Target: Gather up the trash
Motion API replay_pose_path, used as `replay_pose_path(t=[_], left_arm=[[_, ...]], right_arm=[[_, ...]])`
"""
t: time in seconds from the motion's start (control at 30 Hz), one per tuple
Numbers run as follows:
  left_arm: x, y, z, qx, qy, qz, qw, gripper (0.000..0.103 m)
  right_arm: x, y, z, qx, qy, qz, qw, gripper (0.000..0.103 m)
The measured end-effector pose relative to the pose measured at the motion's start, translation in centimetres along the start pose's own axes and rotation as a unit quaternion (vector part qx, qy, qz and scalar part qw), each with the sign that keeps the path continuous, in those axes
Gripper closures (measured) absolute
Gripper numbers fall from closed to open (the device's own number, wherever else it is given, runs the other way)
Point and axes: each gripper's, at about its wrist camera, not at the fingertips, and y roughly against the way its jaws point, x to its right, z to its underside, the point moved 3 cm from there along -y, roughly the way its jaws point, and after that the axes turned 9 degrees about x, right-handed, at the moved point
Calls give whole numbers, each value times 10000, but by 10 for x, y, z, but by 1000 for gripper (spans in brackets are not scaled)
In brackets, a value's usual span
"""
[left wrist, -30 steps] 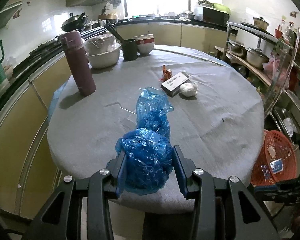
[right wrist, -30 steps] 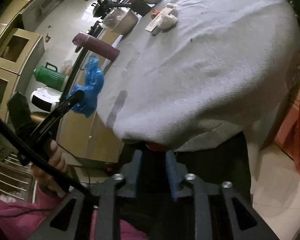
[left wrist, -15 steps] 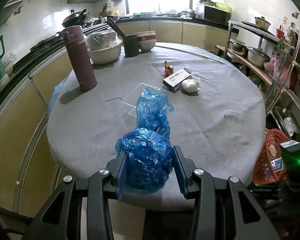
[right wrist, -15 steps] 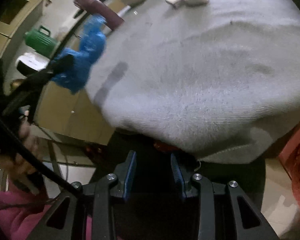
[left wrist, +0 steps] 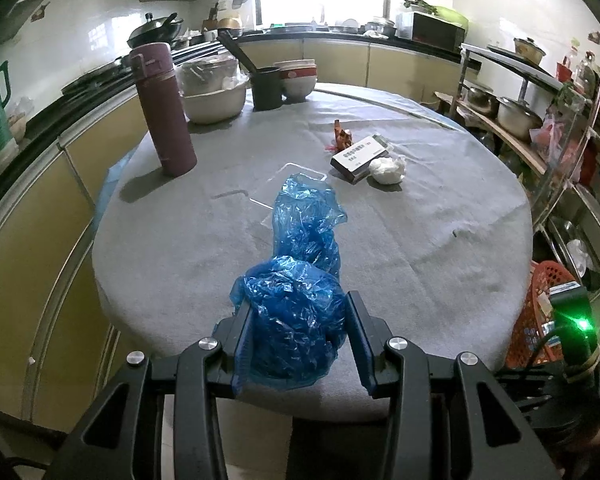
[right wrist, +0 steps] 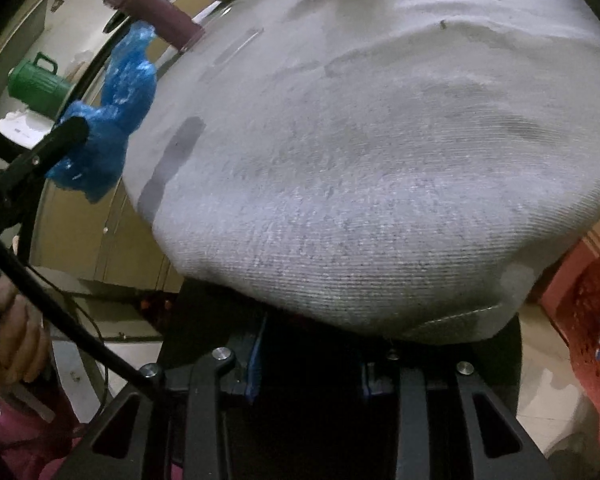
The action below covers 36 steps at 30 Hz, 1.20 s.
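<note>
We hold the left gripper with its jaws clamped on a crumpled blue plastic bag, thin and glossy, which bulges between the blue-lined fingers and rises in a second wrinkled lobe above them. In the right wrist view the bag hangs in the air off the left rim of the worktop, clear of the cloth.

Our right gripper sits low, just under the near overhang of the round worktop; its jaws stand apart with nothing between them, dark space ahead.

The worktop is round, covered in a grey ribbed cloth that drapes over the edge. Its near half lies bare, giving free room right up to the rim. At mid-table lies a flat transparent lid. Beyond it to the right sit a flat dark box with a white label, a white crumpled wad touching it, and a small red wrapper just behind.

On the far left stands an upright maroon flask, smooth and cylindrical, with bowls and a dark cup behind it. An orange mesh basket stands on the floor to the right, below the rim.
</note>
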Motion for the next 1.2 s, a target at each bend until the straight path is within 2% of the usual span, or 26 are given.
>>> replay_pose_path(t=[0.13, 0.2, 0.33, 0.37, 0.47, 0.67, 0.8, 0.97, 1.1, 1.2], left_arm=[[2, -1, 2, -32, -25, 11, 10000, 58], [3, -2, 2, -44, -40, 13, 10000, 58], [4, -2, 2, -42, -70, 15, 10000, 58], [3, -2, 1, -37, -73, 11, 10000, 58], [3, -2, 1, -32, -66, 14, 10000, 58], [3, 0, 0, -11, -72, -2, 10000, 58], [2, 3, 0, 24, -71, -38, 10000, 58], [3, 5, -1, 54, -68, -41, 10000, 58], [6, 6, -4, 96, -44, 56, 9999, 58], [15, 7, -7, 129, -148, 142, 9997, 58]], right_arm=[[6, -4, -5, 1, -149, -16, 9999, 64], [5, -6, -8, 4, -130, -44, 9999, 54], [0, -13, -13, 37, -51, 69, 10000, 53], [1, -14, -14, 49, -87, 57, 9999, 55], [8, -15, -15, 75, -117, 101, 9999, 72], [14, -9, -8, 100, -44, 62, 9999, 81], [18, -10, 8, -117, -205, -195, 9995, 82], [22, 14, 23, -364, -496, -839, 9946, 82], [23, 49, 30, -283, -747, -1305, 9882, 82], [22, 85, 29, 66, -745, -1401, 9873, 82]])
